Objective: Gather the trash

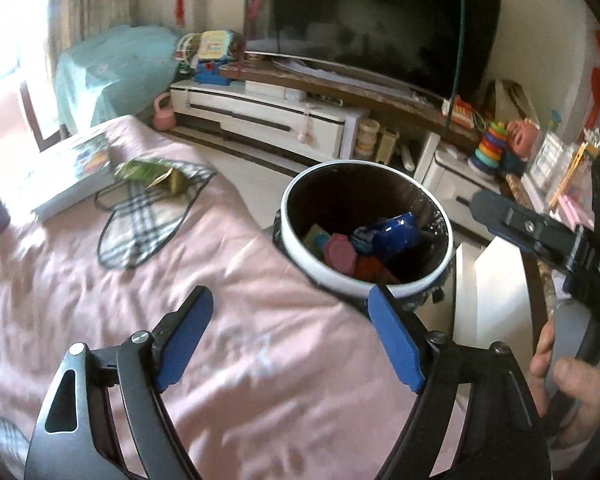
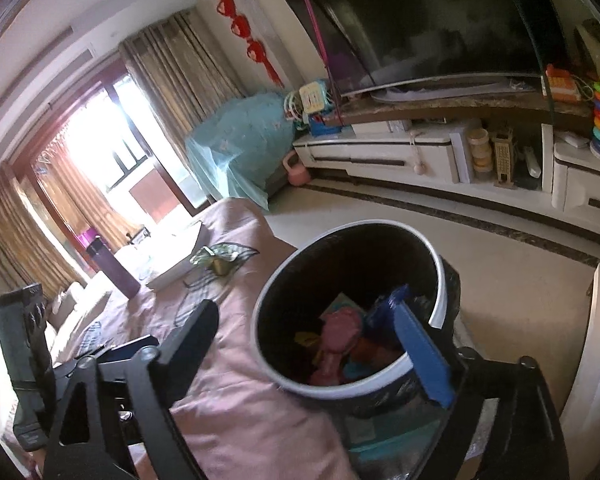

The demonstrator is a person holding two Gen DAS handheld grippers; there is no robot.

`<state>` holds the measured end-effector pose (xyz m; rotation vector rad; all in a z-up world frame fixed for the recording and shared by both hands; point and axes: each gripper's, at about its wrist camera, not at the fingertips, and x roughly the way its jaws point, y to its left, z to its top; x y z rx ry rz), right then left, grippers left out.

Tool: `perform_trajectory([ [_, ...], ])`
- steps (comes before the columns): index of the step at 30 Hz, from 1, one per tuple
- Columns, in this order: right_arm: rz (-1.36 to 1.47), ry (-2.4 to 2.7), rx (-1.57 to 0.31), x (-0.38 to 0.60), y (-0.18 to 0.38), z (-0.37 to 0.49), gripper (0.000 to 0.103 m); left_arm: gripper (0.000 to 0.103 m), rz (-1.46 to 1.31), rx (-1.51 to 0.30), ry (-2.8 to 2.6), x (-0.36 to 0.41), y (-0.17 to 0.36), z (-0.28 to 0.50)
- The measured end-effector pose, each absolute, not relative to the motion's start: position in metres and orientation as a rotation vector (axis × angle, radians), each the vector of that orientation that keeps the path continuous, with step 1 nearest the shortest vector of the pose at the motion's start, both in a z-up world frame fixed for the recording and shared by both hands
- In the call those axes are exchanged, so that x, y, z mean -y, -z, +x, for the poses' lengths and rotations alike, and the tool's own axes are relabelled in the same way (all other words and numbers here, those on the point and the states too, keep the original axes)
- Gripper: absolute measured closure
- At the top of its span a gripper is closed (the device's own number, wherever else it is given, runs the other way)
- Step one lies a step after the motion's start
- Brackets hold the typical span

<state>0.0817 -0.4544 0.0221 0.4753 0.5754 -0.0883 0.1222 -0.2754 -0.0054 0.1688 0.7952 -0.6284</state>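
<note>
We see the trash bin (image 1: pixel 366 236) just beyond the left gripper's (image 1: pixel 290 340) right fingertip, holding a blue wrapper (image 1: pixel 394 232) and pink scraps (image 1: pixel 342 258). Both grippers' fingers stand apart, nothing between them. The right gripper's (image 2: pixel 312 340) blue finger (image 2: pixel 422 354) hangs over the bin's rim. Far ahead of the left fingers, a green wrapper (image 1: pixel 148 172) lies on the pink cloth (image 1: pixel 236 360) beside a book (image 1: pixel 72 176).

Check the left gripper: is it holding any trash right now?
No, the left gripper stands open over the pink cloth with nothing between its blue pads.
</note>
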Motion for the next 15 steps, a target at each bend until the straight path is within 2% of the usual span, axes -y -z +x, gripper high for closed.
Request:
perform_trajectory([
  [5,0.453,0.104,-0.555,0.426,-0.018,0.057,0.002,0.02,0.076,-0.755,0.583,0.238,0.006,0.097],
  [11,0.417,0.127,-0.536,0.404,-0.019,0.032,0.002,0.008,-0.008,-0.64,0.55,0.202,-0.009,0.068],
  [13,0.378,0.148,-0.497,0.395,-0.028,0.022,0.001,0.001,-0.003,-0.581,0.527,0.194,-0.014,0.055],
  [15,0.334,0.184,-0.428,0.386,-0.04,0.008,0.0,0.0,0.001,-0.515,0.5,0.185,-0.019,0.043],
])
